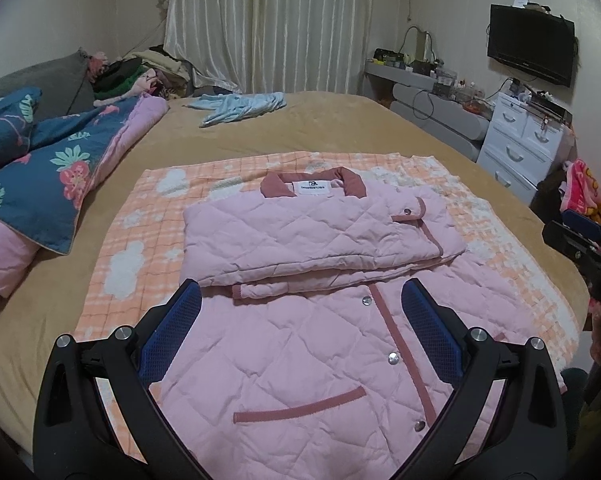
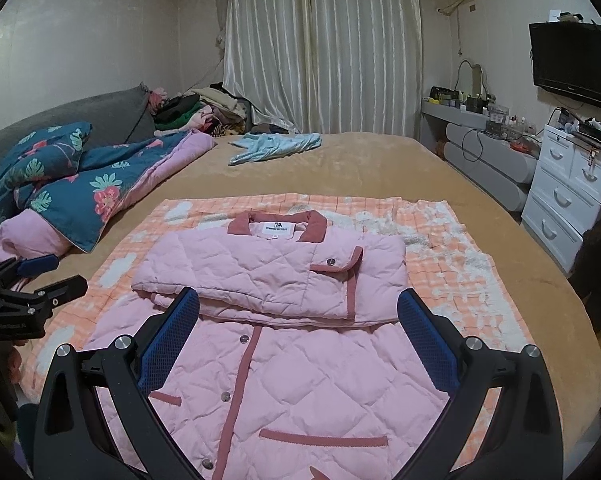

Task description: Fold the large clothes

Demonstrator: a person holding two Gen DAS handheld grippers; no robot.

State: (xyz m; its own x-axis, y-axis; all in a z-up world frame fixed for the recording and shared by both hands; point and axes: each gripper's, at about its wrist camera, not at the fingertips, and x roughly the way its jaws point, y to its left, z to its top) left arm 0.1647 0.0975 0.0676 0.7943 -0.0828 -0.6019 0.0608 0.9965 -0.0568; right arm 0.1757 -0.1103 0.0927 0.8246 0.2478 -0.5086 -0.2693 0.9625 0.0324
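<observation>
A pink quilted jacket (image 1: pixel 308 320) lies on an orange checked blanket (image 1: pixel 140 216) spread over the tan bed (image 1: pixel 340 128). Its top part is folded down, collar at the far side, leaving the buttoned front near. The left gripper (image 1: pixel 300 320) hangs above the near part, its blue fingers (image 1: pixel 172 332) wide apart with nothing between them. The right gripper (image 1: pixel 584 248) shows at the right edge. A floral quilt (image 1: pixel 48 160) is bunched at the left, a light blue garment (image 1: pixel 240 106) far off.
</observation>
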